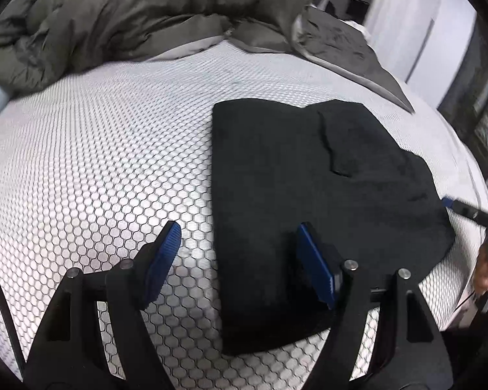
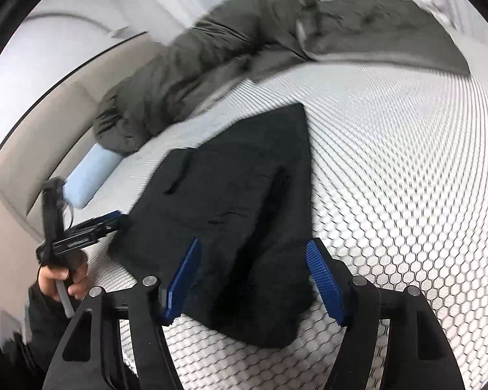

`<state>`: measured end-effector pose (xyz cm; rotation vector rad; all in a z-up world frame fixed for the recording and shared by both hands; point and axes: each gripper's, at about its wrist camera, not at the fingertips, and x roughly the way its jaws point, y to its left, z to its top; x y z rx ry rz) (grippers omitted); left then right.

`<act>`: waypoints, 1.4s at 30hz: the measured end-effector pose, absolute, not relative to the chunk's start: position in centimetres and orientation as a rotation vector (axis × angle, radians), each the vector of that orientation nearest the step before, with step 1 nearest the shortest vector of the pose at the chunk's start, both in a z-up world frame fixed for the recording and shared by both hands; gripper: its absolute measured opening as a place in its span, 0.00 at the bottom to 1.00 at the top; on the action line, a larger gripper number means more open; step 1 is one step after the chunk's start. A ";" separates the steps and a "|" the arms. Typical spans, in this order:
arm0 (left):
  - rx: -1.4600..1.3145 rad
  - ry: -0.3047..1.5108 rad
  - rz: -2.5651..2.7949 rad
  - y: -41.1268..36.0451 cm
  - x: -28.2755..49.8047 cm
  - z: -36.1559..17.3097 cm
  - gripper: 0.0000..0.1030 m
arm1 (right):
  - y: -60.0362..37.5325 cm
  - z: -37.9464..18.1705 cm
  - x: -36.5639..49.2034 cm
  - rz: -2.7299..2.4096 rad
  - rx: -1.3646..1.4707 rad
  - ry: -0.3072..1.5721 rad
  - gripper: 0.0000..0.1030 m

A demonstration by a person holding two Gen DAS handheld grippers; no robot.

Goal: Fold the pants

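Both tongs stand wide and hold nothing. The left tongs (image 1: 239, 265) hover over the near left edge of the pants (image 1: 309, 195), one pad above the cloth and one above the bed (image 1: 97, 162). The right tongs (image 2: 253, 281) hang over the near end of the pants, with the cloth below the gap and not pinched. The black pants lie flat on the bed in a compact, folded shape, so the fold looks nearly finished and the open tongs fit a release. Behind the pants, a grey duvet (image 1: 130, 16) is bunched up, and a pale blue pillow (image 2: 89, 175) lies at the bed's edge.
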<state>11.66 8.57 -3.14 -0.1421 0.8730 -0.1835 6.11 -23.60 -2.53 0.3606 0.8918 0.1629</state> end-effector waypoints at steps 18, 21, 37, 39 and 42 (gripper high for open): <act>-0.176 0.898 -0.142 8.0 15.5 -3.4 0.37 | -20.6 -3.7 11.4 0.100 0.340 0.896 0.24; -0.175 0.903 -0.113 7.9 16.9 -3.7 0.37 | -20.5 -3.9 12.5 0.032 0.319 0.882 0.24; -0.019 0.831 -0.100 7.0 12.6 -3.2 0.43 | -21.2 -3.6 5.1 -0.024 0.174 0.968 0.26; -0.016 0.827 -0.088 6.9 12.1 -2.8 0.43 | -21.0 -2.7 4.6 -0.026 0.169 0.920 0.26; -0.031 0.794 -0.091 6.3 11.0 -1.9 0.59 | -20.6 -0.6 4.2 -0.015 0.210 0.811 0.29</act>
